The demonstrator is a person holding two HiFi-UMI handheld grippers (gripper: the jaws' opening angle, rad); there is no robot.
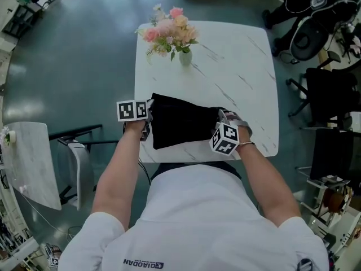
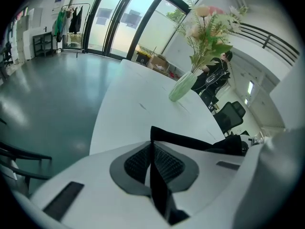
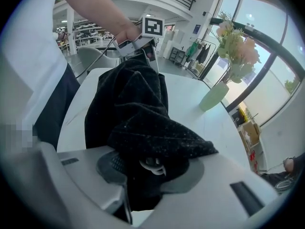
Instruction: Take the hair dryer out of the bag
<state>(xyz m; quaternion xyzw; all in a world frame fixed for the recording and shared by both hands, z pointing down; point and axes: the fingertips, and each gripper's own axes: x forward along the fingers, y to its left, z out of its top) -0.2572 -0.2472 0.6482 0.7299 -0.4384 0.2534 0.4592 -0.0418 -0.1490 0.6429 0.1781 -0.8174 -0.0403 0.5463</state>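
Two hand-held grippers sit at opposite ends of one black bag [image 1: 183,126], which lies across the near edge of the white bench [image 1: 237,66] with its long axis running left to right between them. The left hand-held gripper [image 2: 153,166] is clenched on a thin fold of the bag's left edge. The right hand-held gripper [image 3: 152,168] is grasping a thick bunch of the fabric at the right end, where a pale loop [image 3: 155,166], perhaps a drawstring, shows between its jaws. No view shows the hair dryer, so it is most likely still inside the bag, between the two grips. If that loop marks the mouth, the opening lies at the right hand-held gripper, and the dryer would come out that way while the left one anchors the closed end.
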